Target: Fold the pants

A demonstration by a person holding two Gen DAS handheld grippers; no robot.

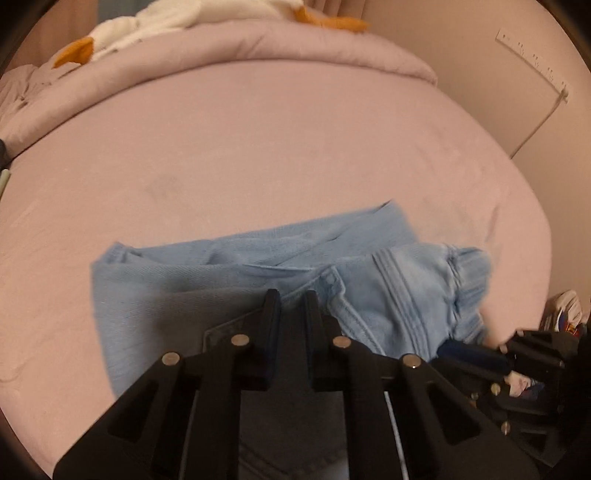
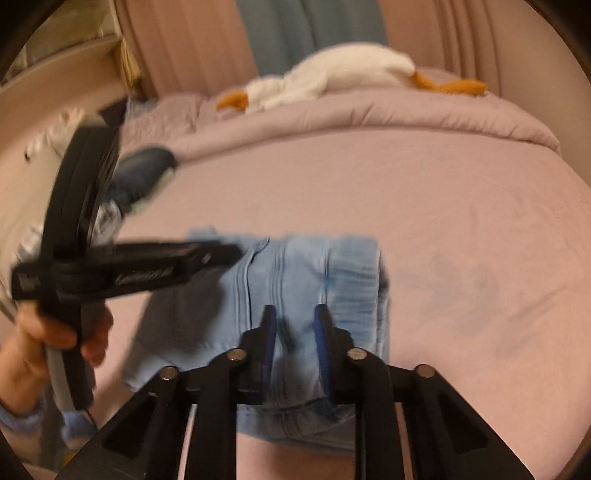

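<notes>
Light blue denim pants (image 1: 258, 269) lie in a folded, bunched pile on the pink bed sheet (image 1: 258, 147); they also show in the right wrist view (image 2: 295, 280). My left gripper (image 1: 291, 297) is over the near part of the pile, its jaws a narrow gap apart with denim showing between them. It appears from the side in the right wrist view (image 2: 236, 253), held by a hand (image 2: 40, 339). My right gripper (image 2: 295, 314) is low over the pants, its jaws apart with denim between them. Whether either one pinches the cloth is unclear.
A rolled pink duvet (image 1: 258, 44) runs across the far end of the bed, with a white and orange plush toy (image 2: 332, 74) on it. Curtains (image 2: 295, 29) hang behind. A dark object (image 2: 144, 166) lies at the bed's left edge. A wall stands to the right.
</notes>
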